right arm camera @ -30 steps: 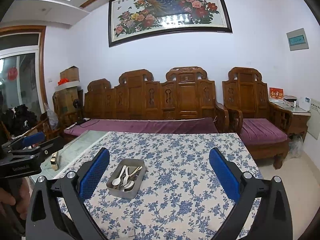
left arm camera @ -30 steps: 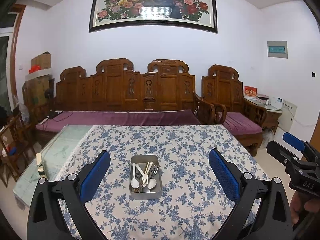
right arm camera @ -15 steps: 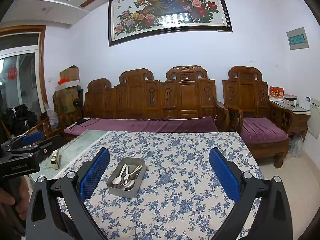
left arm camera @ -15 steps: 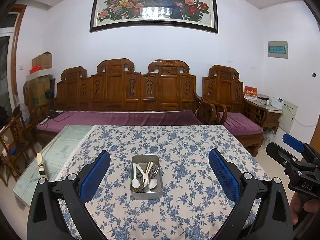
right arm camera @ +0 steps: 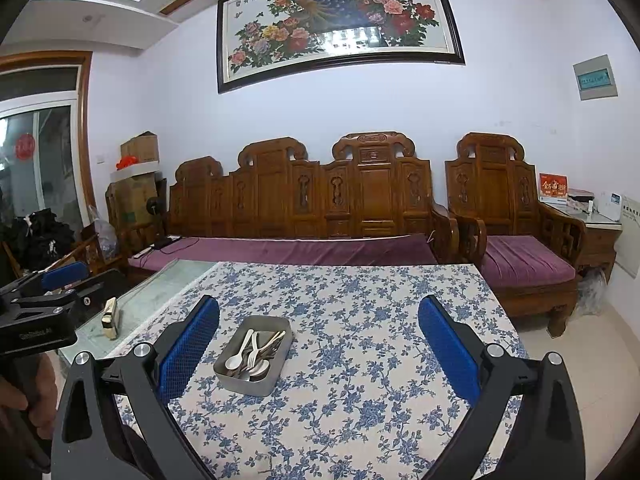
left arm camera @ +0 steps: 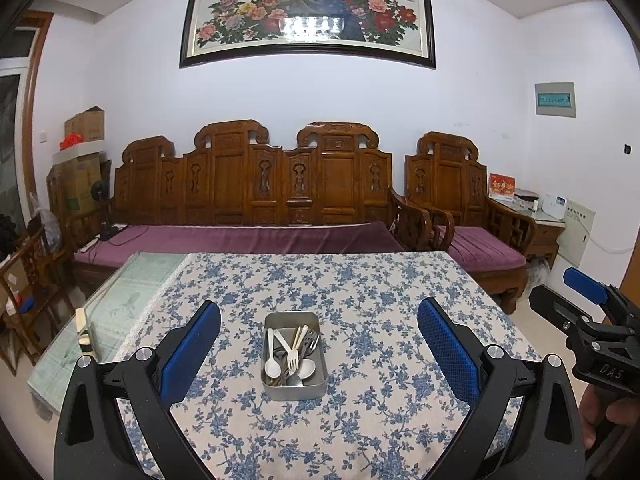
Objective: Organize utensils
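A rectangular metal tin (left arm camera: 294,386) (right arm camera: 246,382) stands on the blue-flowered tablecloth (left arm camera: 360,292) and holds a jumble of utensils: white plastic spoons and a fork (left arm camera: 293,356), metal spoons, chopsticks. My left gripper (left arm camera: 318,354) hovers wide open above the table's near part, the tin straight ahead between its blue pads. My right gripper (right arm camera: 318,354) is open too, and empty, with the tin ahead toward its left finger. Each gripper shows at the edge of the other's view.
A bare glass strip of table (left arm camera: 116,312) lies left of the cloth, with a small gold-and-black object (left arm camera: 83,330) (right arm camera: 110,318) on it. A carved wooden sofa (left arm camera: 256,200) with purple cushions stands behind the table, an armchair (right arm camera: 516,232) to the right, boxes at back left.
Both views have drifted a little; the tin sits slightly nearer and lower in the frames. Both grippers stay open and empty.
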The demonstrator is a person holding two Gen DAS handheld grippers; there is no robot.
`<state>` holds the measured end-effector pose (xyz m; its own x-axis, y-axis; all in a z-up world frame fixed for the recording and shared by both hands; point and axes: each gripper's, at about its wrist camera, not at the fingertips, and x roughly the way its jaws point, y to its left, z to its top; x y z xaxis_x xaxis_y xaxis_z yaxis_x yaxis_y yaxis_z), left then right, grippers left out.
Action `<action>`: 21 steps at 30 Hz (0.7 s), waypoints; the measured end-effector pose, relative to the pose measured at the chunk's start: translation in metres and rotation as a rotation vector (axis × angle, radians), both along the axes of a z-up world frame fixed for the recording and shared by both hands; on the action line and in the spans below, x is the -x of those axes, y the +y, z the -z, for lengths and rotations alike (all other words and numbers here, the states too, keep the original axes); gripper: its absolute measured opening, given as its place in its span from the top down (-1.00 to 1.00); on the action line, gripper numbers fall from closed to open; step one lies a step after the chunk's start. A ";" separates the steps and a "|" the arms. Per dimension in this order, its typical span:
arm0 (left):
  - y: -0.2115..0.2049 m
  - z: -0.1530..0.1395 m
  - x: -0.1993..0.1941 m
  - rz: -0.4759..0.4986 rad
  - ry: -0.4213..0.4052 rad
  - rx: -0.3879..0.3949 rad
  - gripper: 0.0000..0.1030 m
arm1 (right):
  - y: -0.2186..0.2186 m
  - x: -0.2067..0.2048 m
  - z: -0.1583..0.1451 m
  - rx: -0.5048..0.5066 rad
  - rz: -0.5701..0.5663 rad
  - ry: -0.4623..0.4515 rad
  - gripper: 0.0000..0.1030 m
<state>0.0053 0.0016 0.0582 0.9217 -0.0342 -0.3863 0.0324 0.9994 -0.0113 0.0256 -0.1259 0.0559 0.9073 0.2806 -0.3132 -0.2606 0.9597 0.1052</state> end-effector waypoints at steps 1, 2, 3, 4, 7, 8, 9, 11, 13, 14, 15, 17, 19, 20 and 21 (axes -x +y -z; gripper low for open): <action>0.000 0.000 0.000 -0.001 0.000 -0.002 -0.85 | 0.000 0.000 0.002 0.000 0.001 0.000 -0.95; 0.000 0.000 0.000 -0.002 -0.001 -0.004 -0.85 | 0.001 0.000 0.002 -0.002 0.000 0.001 -0.95; 0.000 0.000 0.000 -0.003 -0.003 -0.007 -0.85 | 0.001 0.000 0.002 -0.003 -0.001 0.003 -0.95; 0.000 0.000 0.000 -0.003 -0.003 -0.009 -0.85 | 0.001 0.000 0.002 -0.001 -0.002 0.003 -0.95; -0.001 0.001 0.000 -0.002 -0.003 -0.011 -0.85 | 0.003 0.000 0.004 -0.002 -0.002 0.005 -0.95; -0.001 0.001 0.000 -0.003 -0.002 -0.010 -0.85 | 0.003 0.001 0.004 -0.002 -0.001 0.006 -0.95; -0.001 0.002 0.000 -0.002 -0.002 -0.011 -0.85 | 0.003 0.001 0.004 -0.002 -0.001 0.006 -0.95; -0.001 0.001 0.000 -0.002 -0.002 -0.010 -0.85 | 0.003 0.001 0.004 -0.003 -0.001 0.006 -0.95; -0.001 0.001 0.000 -0.002 -0.002 -0.010 -0.85 | 0.003 0.000 0.004 -0.002 -0.002 0.006 -0.95; -0.001 0.002 0.000 -0.002 -0.002 -0.010 -0.85 | 0.003 0.001 0.004 -0.003 -0.002 0.006 -0.95; -0.001 0.002 0.000 -0.001 -0.002 -0.010 -0.85 | 0.003 0.001 0.004 -0.002 -0.001 0.005 -0.95; -0.001 0.002 0.000 -0.001 -0.002 -0.010 -0.85 | 0.003 0.001 0.004 -0.003 -0.001 0.005 -0.95; -0.002 0.002 0.000 0.001 -0.001 -0.012 -0.85 | 0.003 0.000 0.004 -0.003 -0.001 0.006 -0.95; -0.002 0.003 0.000 0.002 0.000 -0.013 -0.85 | 0.002 0.000 0.003 -0.002 -0.002 0.006 -0.95; -0.002 0.003 0.000 0.003 0.000 -0.013 -0.85 | 0.002 0.000 0.003 -0.002 -0.002 0.006 -0.95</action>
